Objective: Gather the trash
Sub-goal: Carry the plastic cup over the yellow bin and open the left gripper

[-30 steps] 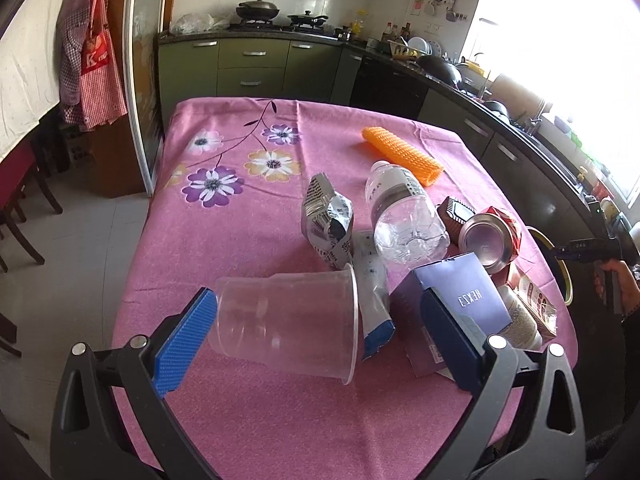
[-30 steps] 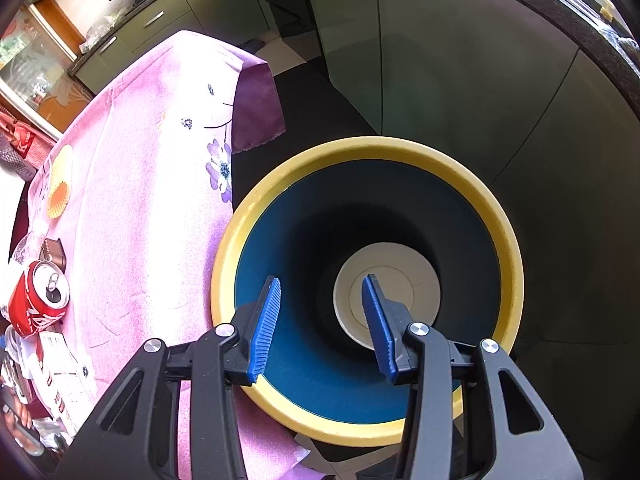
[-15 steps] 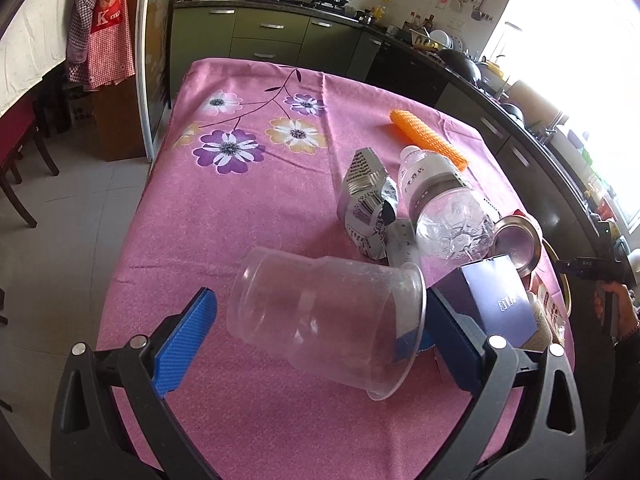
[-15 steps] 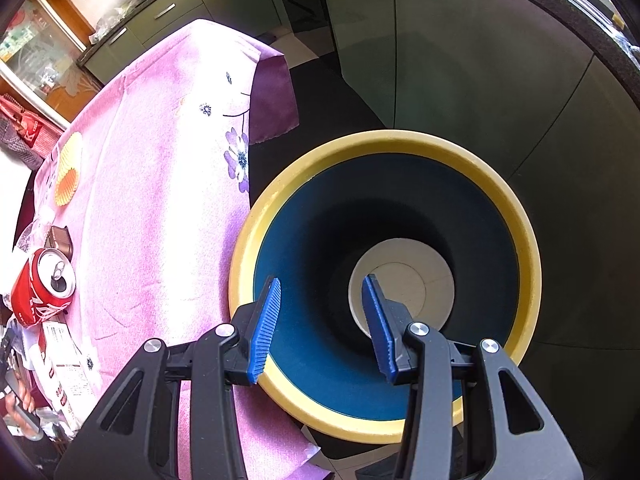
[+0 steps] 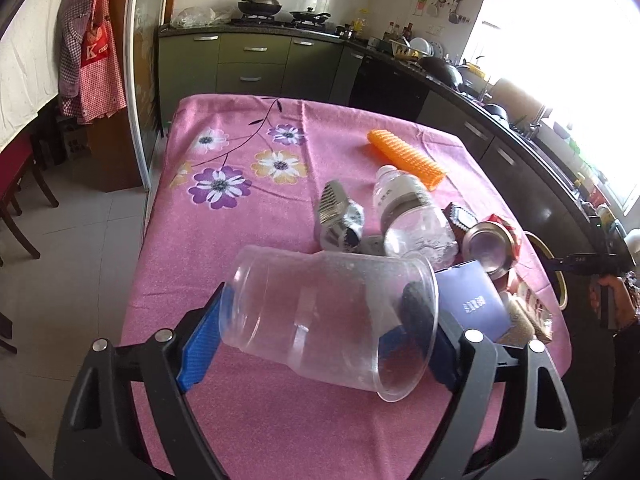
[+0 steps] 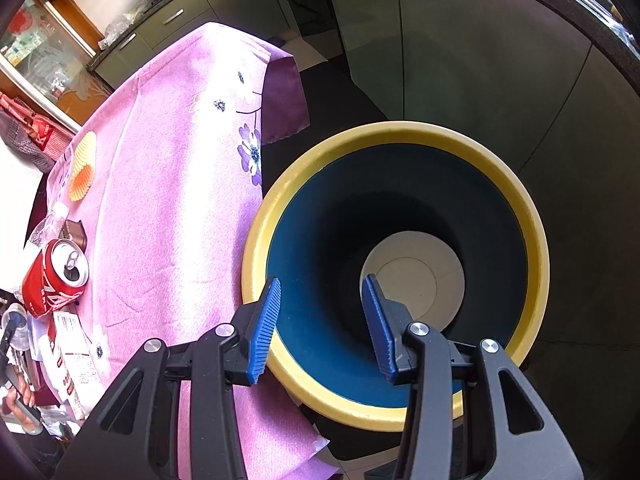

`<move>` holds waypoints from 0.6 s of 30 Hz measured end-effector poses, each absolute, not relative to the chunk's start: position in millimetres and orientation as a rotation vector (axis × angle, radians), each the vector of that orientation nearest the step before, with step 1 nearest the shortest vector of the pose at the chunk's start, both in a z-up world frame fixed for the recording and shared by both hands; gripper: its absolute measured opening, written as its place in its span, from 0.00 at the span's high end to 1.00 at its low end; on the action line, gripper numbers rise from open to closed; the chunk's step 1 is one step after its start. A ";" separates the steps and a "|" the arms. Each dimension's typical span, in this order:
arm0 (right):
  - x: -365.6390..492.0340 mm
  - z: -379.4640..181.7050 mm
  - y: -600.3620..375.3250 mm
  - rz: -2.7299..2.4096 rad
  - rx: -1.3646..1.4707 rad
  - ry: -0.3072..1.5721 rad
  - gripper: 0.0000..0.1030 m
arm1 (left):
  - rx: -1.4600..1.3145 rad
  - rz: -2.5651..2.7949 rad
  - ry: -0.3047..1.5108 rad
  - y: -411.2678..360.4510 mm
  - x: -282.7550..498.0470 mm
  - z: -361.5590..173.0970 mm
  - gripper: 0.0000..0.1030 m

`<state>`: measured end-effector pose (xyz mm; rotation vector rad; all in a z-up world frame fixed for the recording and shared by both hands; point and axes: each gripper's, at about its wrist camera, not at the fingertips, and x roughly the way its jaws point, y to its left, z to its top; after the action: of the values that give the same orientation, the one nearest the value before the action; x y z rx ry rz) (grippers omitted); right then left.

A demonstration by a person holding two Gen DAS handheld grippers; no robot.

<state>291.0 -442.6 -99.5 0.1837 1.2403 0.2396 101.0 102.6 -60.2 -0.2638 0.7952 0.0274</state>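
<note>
— Watching the clear-up? How far along are they?

— Barely begun, I'd say. One table (image 5: 248,216) under a pink flowered cloth carries all the rubbish, and the one bin (image 6: 400,130), yellow-rimmed and blue inside, stands on the floor right against the table's edge. I see only its pale bottom, so nothing seems to have gone in yet.

— And the claws?

— The left claw (image 5: 316,300) has just been closing, with the clear plastic cup (image 5: 328,332) lying sideways between its pads. One pad sits at the cup's base and the other at its mouth, so it looks clamped on. The right claw (image 6: 322,280) hangs over the bin's mouth, pads partly apart, with nothing between them.

— So the cup goes first. What's left?

— Everything, by my reckoning. Going down in size after the one cup: one crushed water bottle (image 5: 412,220), one blue box (image 5: 472,300), one orange ridged roll (image 5: 406,158) lying apart farther up the cloth, one red can (image 5: 490,248), one crumpled silver pouch (image 5: 340,220), and one small brown wrapper (image 5: 460,218).

— Anything else?

— Some printed packets (image 5: 532,312) lie at the near corner beside the box. They overlap, so I can't count them.

— All bunched together?

— Mostly, on the bin's side of the table, bottle, can, pouch and box close together or touching.
</note>
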 end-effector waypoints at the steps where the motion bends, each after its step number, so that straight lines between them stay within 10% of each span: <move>1: 289.1 -99.8 -444.3 0.241 0.188 1.239 0.57 | -0.255 0.007 0.788 95.6 99.1 -53.6 0.22; 18: 232.1 -67.3 -500.8 0.232 0.255 1.092 0.56 | -0.064 -0.624 0.834 -175.7 192.7 -24.4 0.27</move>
<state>232.1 -500.8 -67.3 0.2550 1.0923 0.2322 192.7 -175.7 -24.4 -0.0635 0.8339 -0.6240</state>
